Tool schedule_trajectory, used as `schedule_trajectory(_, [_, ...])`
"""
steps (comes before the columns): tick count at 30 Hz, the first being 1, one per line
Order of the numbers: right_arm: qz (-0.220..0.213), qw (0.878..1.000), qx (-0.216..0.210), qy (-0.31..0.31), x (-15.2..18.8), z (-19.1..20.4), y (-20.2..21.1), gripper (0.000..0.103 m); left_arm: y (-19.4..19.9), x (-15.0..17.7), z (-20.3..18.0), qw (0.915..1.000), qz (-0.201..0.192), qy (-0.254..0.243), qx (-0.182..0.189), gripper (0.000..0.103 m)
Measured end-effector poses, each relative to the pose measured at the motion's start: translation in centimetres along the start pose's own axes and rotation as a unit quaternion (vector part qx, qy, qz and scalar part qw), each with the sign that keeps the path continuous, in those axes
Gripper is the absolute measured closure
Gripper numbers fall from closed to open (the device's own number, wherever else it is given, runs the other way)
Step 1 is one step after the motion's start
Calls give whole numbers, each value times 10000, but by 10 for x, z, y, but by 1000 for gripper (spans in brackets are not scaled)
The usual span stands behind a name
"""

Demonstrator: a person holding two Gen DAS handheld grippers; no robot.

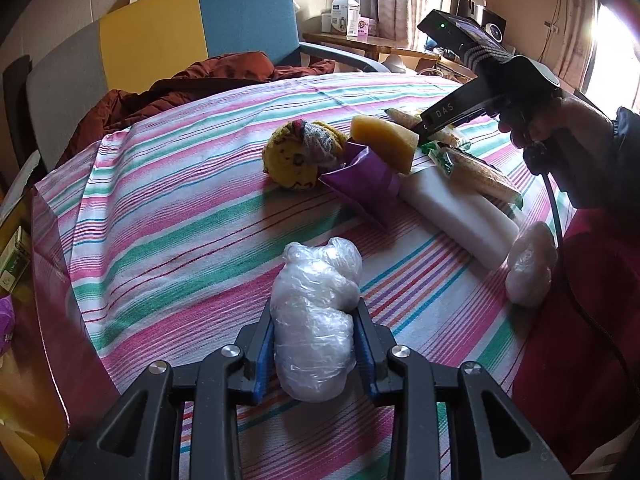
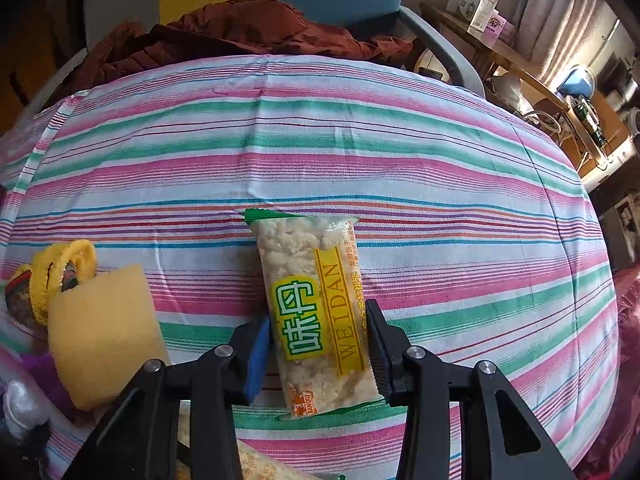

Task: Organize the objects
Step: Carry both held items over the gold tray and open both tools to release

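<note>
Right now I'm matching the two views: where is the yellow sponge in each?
Left wrist view: yellow sponge at upper centre, leaning behind the purple paper.
Right wrist view: yellow sponge at lower left, beside the right claw.
Shared landmark: yellow knitted bundle next to it.

sponge (image 1: 383, 142) on foam block (image 1: 456, 216), between sock ball (image 1: 298, 154) and snack packets (image 1: 480, 176).
</note>
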State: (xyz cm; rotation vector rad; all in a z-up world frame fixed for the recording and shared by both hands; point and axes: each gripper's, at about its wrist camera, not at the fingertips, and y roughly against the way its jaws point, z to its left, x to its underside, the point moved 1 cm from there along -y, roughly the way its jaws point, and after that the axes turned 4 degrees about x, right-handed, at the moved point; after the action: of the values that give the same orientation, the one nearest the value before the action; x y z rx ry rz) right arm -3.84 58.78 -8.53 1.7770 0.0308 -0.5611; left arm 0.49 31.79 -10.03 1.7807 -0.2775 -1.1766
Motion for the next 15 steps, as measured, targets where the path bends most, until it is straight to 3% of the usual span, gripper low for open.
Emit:
schedule_trajectory(8, [-189, 9993, 63, -319, -4, -13, 9, 60, 12, -1, 2, 9998, 108, 149, -12, 71])
schedule_trajectory(15, [-479, 9952, 21, -854, -12, -29, 33, 60, 64, -7, 13, 9988, -343, 331, 98, 71])
